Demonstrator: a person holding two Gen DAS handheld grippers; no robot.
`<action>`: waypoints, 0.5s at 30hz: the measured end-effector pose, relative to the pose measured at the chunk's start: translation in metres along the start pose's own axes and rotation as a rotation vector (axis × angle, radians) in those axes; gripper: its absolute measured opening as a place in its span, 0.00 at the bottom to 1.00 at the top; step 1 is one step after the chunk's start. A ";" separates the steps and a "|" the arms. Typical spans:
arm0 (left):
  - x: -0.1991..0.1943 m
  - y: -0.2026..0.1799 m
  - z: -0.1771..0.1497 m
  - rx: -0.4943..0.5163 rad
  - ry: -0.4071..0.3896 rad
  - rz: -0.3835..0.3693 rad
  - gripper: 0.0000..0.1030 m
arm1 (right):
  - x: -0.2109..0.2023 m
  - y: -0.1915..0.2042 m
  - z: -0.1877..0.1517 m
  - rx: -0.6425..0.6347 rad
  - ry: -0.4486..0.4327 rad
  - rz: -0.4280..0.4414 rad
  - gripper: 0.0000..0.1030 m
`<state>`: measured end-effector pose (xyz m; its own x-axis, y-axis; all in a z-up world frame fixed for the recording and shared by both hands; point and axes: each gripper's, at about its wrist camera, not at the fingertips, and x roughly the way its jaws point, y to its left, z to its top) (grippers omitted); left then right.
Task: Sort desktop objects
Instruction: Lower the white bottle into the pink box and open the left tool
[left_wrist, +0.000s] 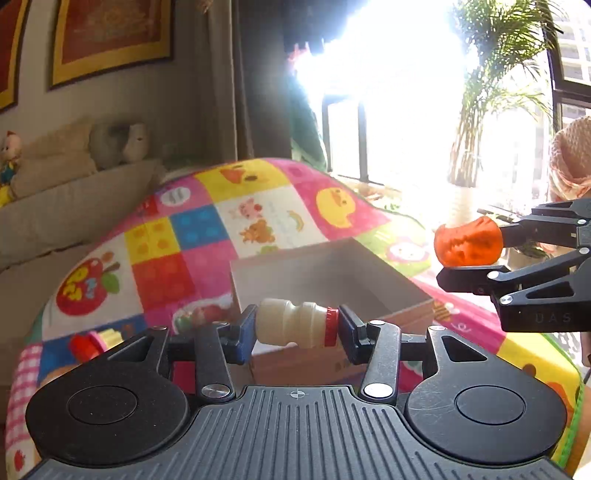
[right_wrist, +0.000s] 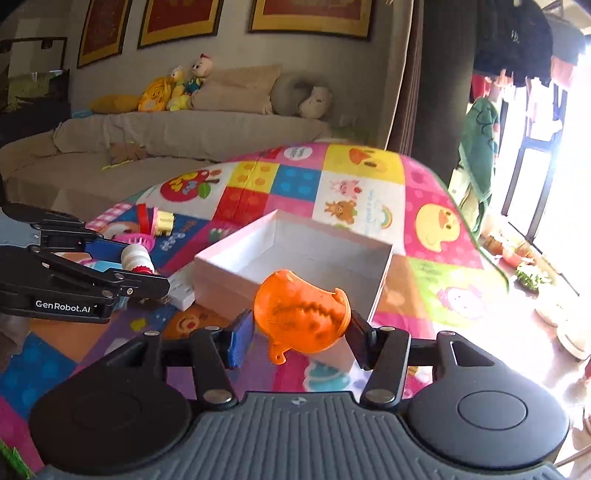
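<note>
Two toys are riding in: your left gripper is clamping the small bottle, your right gripper the orange shell; you're wise lowering both inside the open box before releasing.

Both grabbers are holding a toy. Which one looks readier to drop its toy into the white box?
Probably the left gripper: its little bottle appears right at the open box. The right gripper, holding the orange toy, looks off beside the box.

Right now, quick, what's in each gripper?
Left gripper: closed on the little bottle.
Right gripper: closed on the orange toy.
</note>
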<state>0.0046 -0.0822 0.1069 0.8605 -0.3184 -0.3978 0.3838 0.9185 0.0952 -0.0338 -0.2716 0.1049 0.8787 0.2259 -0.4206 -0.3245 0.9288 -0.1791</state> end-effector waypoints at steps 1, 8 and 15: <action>0.013 0.000 0.013 0.003 -0.014 0.005 0.49 | 0.008 -0.003 0.008 -0.005 -0.024 -0.036 0.52; 0.063 0.038 0.039 -0.056 0.023 0.077 0.60 | 0.081 -0.018 0.031 0.061 -0.003 -0.101 0.55; 0.050 0.130 -0.005 -0.107 0.109 0.303 0.77 | 0.064 -0.006 -0.004 0.048 0.018 -0.033 0.67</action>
<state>0.0953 0.0221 0.0948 0.8869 -0.0051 -0.4620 0.0733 0.9888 0.1298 0.0225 -0.2643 0.0754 0.8821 0.1901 -0.4310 -0.2780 0.9487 -0.1506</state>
